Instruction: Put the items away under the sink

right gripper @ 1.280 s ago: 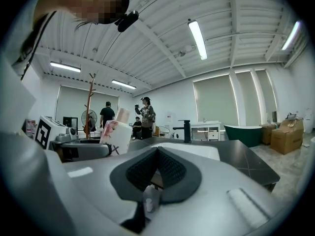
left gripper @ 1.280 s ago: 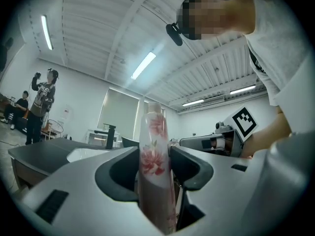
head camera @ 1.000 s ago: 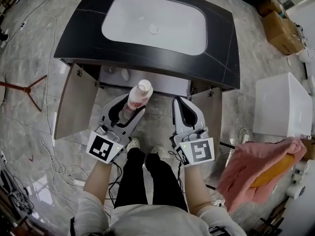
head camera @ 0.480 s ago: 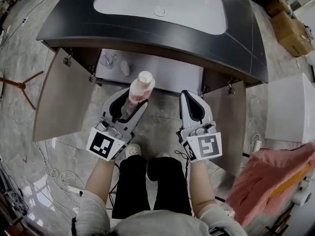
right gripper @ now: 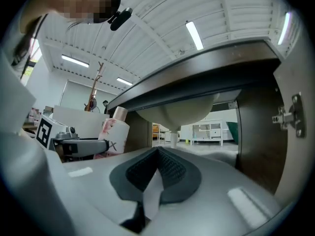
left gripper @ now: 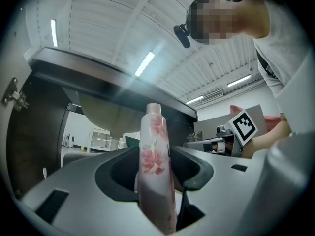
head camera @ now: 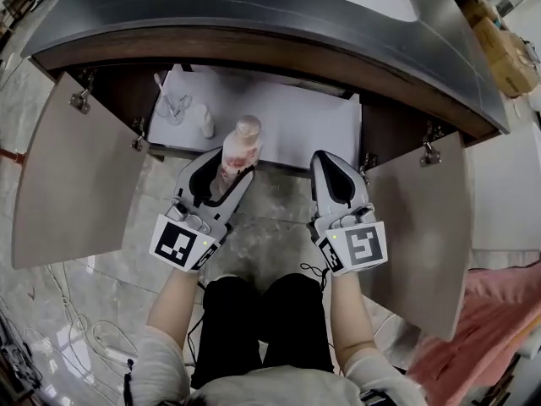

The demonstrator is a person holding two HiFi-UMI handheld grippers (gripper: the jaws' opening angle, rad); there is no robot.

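Observation:
A white bottle (head camera: 237, 152) with a pink flower print stands upright between the jaws of my left gripper (head camera: 226, 170), which is shut on its lower body. In the left gripper view the bottle (left gripper: 154, 161) rises between the two grey jaws, cap up. My right gripper (head camera: 332, 166) is alongside, to the right, its jaws shut together with nothing in them. The right gripper view shows its ribbed pads (right gripper: 158, 167) meeting, and the bottle (right gripper: 114, 131) off to the left. Both grippers are level in front of the open cabinet under the sink, just short of its white floor (head camera: 287, 121).
Both cabinet doors stand open, left door (head camera: 76, 172) and right door (head camera: 423, 227). A small white bottle (head camera: 206, 123) and a clear cup (head camera: 172, 106) are at the left on the cabinet floor. The dark countertop (head camera: 254, 19) overhangs; the basin's underside (right gripper: 182, 112) hangs inside. Cables (head camera: 76, 320) lie on the floor at the left.
Both grippers and the head have sunk from counter height to the level of the open cabinet. The bottle stays in the left gripper. The right gripper stays shut.

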